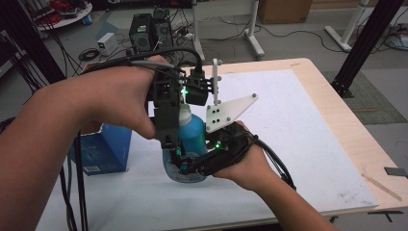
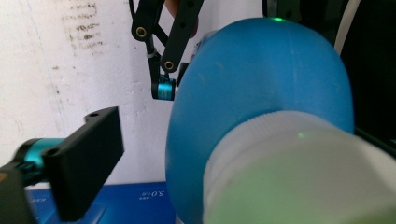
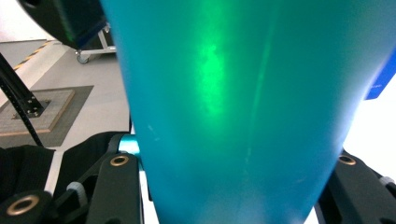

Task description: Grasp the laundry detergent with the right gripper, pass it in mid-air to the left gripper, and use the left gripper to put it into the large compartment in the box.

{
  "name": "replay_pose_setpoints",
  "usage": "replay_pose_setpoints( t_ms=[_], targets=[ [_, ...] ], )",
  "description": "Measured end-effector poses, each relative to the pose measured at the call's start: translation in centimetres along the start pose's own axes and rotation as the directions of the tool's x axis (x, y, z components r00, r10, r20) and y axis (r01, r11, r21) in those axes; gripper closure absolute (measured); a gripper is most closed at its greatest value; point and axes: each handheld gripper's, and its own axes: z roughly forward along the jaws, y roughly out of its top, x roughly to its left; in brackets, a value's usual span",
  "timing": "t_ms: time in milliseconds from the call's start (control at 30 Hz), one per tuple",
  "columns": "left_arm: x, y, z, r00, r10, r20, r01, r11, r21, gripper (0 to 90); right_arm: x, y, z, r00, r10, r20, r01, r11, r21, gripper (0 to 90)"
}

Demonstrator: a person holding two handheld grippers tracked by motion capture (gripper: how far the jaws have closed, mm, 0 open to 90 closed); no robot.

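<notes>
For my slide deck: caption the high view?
Two hand-held grippers work a blue bottle over a white mat, a blue box alongside.

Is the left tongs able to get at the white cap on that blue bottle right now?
Probably yes: the left tongs sit at the bottle, its white cap right before their camera, nothing between.

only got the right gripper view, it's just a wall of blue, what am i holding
Observer: A blue bottle. In the high view your right tongs grip its lower body.
Operator: does it have a cap
Observer: Yes, a white cap, close up in the left gripper view.
Operator: left tongs on it yet
Observer: No. The left tongs hang over the cap, open; one finger stands clear of it with a gap between.
</notes>
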Motion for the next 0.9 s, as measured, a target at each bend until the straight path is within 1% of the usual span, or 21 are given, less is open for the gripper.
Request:
replay_pose_setpoints(
  t_ms=[100,133,167,467,533,733,767,900],
  targets=[
    [-0.06,0.12,0.03,1.0000,-0.001,-0.001,0.001,0.9999,0.011,6.3,-0.06,-0.03,0.05,1.0000,0.006,-0.003,-0.006,1.000,0.002,46.5],
    [-0.10,0.17,0.05,1.0000,-0.004,0.002,0.004,0.9999,0.012,8.3,-0.09,-0.03,0.05,1.0000,0.004,-0.001,-0.004,1.000,0.001,46.5],
    [-0.09,0.23,0.06,1.0000,0.000,0.002,0.000,0.9999,0.013,9.2,-0.09,-0.02,0.03,1.0000,0.009,-0.002,-0.009,1.000,0.000,46.5],
    [-0.12,0.56,-0.02,1.0000,0.005,-0.007,-0.005,0.9997,0.024,11.6,-0.14,-0.02,-0.02,0.9999,0.015,-0.005,-0.015,1.000,0.000,46.5],
    [-0.14,0.59,-0.07,1.0000,0.005,0.001,-0.005,0.9997,0.023,14.6,-0.13,-0.02,-0.04,0.9999,0.013,-0.002,-0.013,1.000,0.000,46.5],
    [-0.28,0.68,-0.10,0.9999,0.008,-0.008,-0.008,0.9995,0.029,15.0,-0.31,-0.03,-0.13,0.9999,0.014,0.005,-0.014,1.000,-0.006,46.6],
    [-0.26,0.68,-0.12,0.9999,0.010,-0.007,-0.010,0.9995,0.029,16.1,-0.32,-0.03,-0.14,0.9998,0.016,0.007,-0.016,1.000,-0.004,46.6],
    [-0.20,0.66,-0.13,0.9999,0.005,-0.009,-0.004,0.9996,0.029,17.7,-0.27,-0.02,-0.10,0.9999,0.014,0.008,-0.014,1.000,-0.004,46.6]
  ],
)
